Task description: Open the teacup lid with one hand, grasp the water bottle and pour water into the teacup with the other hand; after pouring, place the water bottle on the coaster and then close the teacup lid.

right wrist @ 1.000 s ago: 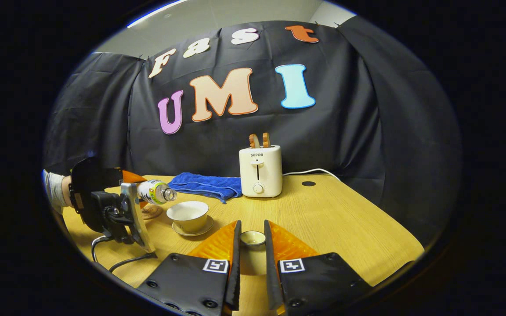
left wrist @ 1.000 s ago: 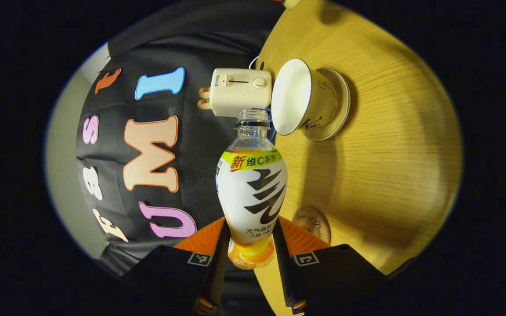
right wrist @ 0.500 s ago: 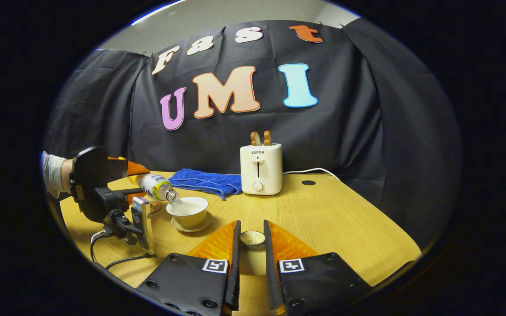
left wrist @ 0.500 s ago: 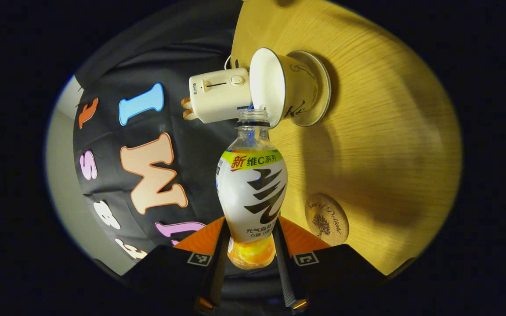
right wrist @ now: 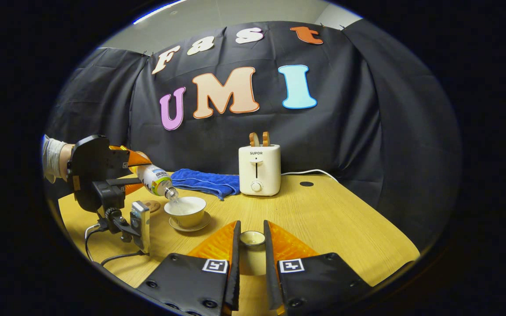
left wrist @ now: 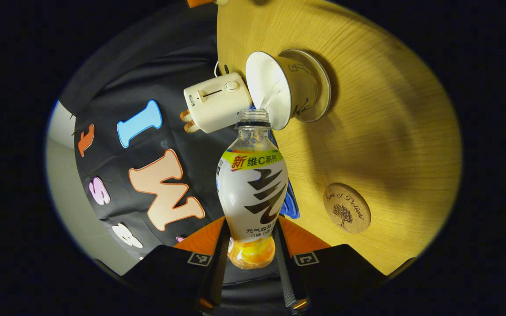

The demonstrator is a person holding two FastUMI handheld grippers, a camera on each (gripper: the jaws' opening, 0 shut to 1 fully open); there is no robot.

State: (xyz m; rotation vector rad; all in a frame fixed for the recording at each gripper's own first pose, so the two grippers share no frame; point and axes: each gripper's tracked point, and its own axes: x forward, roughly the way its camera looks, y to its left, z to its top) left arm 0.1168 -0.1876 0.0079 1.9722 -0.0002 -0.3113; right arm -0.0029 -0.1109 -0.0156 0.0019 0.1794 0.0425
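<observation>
My left gripper (left wrist: pixel 251 245) is shut on the lower body of an uncapped water bottle (left wrist: pixel 251 188) with a white label. The bottle is tipped mouth-down over the white teacup (left wrist: pixel 279 87), which stands on its saucer (left wrist: pixel 319 85), and water runs from the mouth into the cup. In the right gripper view the same bottle (right wrist: pixel 155 180) slants down to the teacup (right wrist: pixel 187 210) at the left, held by the left gripper (right wrist: pixel 132 171) and a hand. My right gripper (right wrist: pixel 251 245) is shut on the knob of the teacup lid (right wrist: pixel 252 239), held low over the table. A round cork coaster (left wrist: pixel 346 207) lies beside the cup.
A white toaster (right wrist: pixel 259 169) with two slices in it stands at the back of the wooden table (right wrist: pixel 345 224), its cord trailing right. A blue cloth (right wrist: pixel 204 182) lies left of the toaster. A cable (right wrist: pixel 103 259) hangs from the left gripper's housing over the table's front left.
The left gripper has tipped the bottle further down, bringing its mouth over the teacup, and water now flows into the cup. The right gripper and the lid have stayed still.
</observation>
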